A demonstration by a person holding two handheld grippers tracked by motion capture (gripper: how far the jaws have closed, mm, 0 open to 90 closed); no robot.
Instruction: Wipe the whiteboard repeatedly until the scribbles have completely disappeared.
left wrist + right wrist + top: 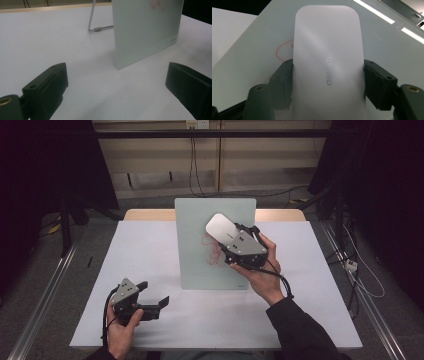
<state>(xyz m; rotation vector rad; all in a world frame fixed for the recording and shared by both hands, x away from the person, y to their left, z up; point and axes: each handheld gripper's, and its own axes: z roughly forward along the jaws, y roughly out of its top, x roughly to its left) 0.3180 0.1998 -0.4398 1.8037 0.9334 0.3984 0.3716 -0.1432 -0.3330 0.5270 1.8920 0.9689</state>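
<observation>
A pale glass board (200, 265) stands upright on the white table (145, 245), with red scribbles (211, 249) on its face. My right gripper (227, 237) is shut on a white eraser (221, 228) and holds it flat against the board's upper right, over the scribbles. In the right gripper view the eraser (328, 45) sits between both jaws, and a red loop (283, 50) shows to its left. My left gripper (154, 292) rests low at the table's front left, open, holding nothing. Its view shows the board (145, 35) ahead and to the right.
A thin metal stand (96, 27) props the board from behind. Cables (192, 165) hang at the back wall, and more cables (357, 270) lie on the floor to the right. A metal rail (45, 295) runs along the left of the table.
</observation>
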